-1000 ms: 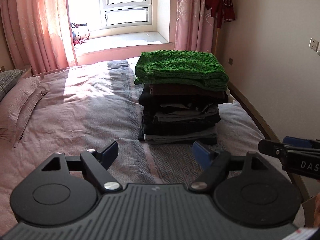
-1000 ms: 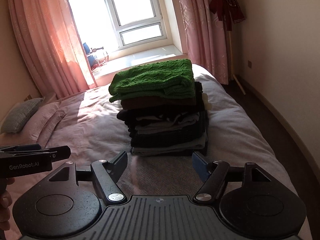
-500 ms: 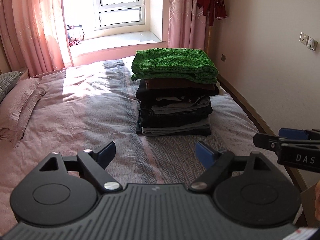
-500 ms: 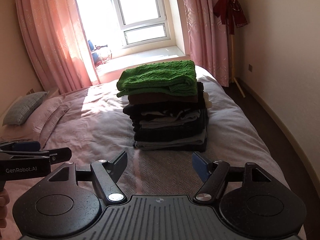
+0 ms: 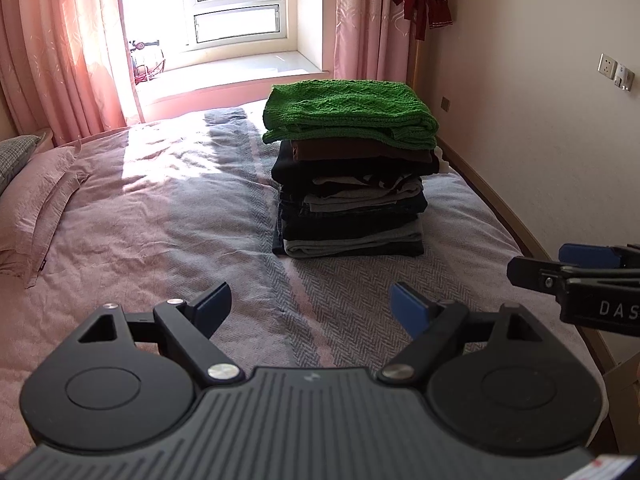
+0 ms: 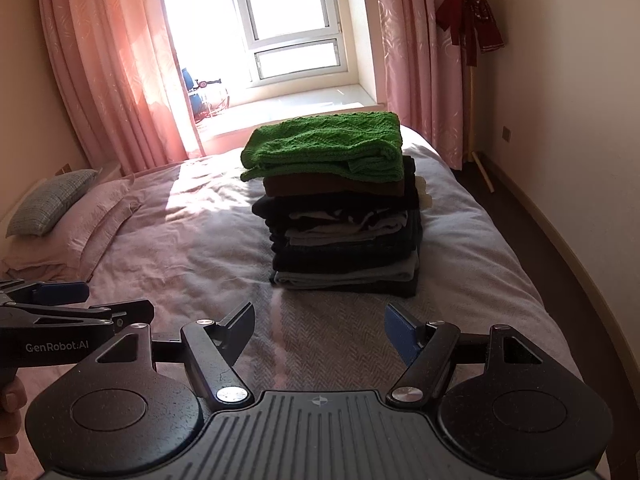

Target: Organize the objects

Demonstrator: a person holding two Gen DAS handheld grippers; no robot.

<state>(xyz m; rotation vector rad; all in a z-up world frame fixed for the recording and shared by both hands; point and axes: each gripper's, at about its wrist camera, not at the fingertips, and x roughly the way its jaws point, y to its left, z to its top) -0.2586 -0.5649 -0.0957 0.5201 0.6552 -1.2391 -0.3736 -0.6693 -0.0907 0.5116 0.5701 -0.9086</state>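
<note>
A tall stack of folded clothes [image 5: 352,200] stands on the bed [image 5: 160,208], with a green knitted sweater [image 5: 348,112] on top. The stack also shows in the right wrist view [image 6: 344,240], with the green sweater [image 6: 328,148] on top. My left gripper [image 5: 310,304] is open and empty, above the bed short of the stack. My right gripper [image 6: 320,328] is open and empty, also short of the stack. Each gripper shows at the edge of the other's view.
Pillows [image 6: 72,216] lie at the left end of the bed. A window sill [image 5: 240,68] with a wire basket [image 5: 148,64] lies behind the bed, between pink curtains [image 6: 112,64]. A wall [image 5: 540,100] and floor strip [image 6: 540,232] run along the right. A red garment [image 6: 470,16] hangs on a stand.
Both grippers have drawn back and risen a little from the stack, which now looks smaller and farther off. The jaws stay open. The stack has not moved.
</note>
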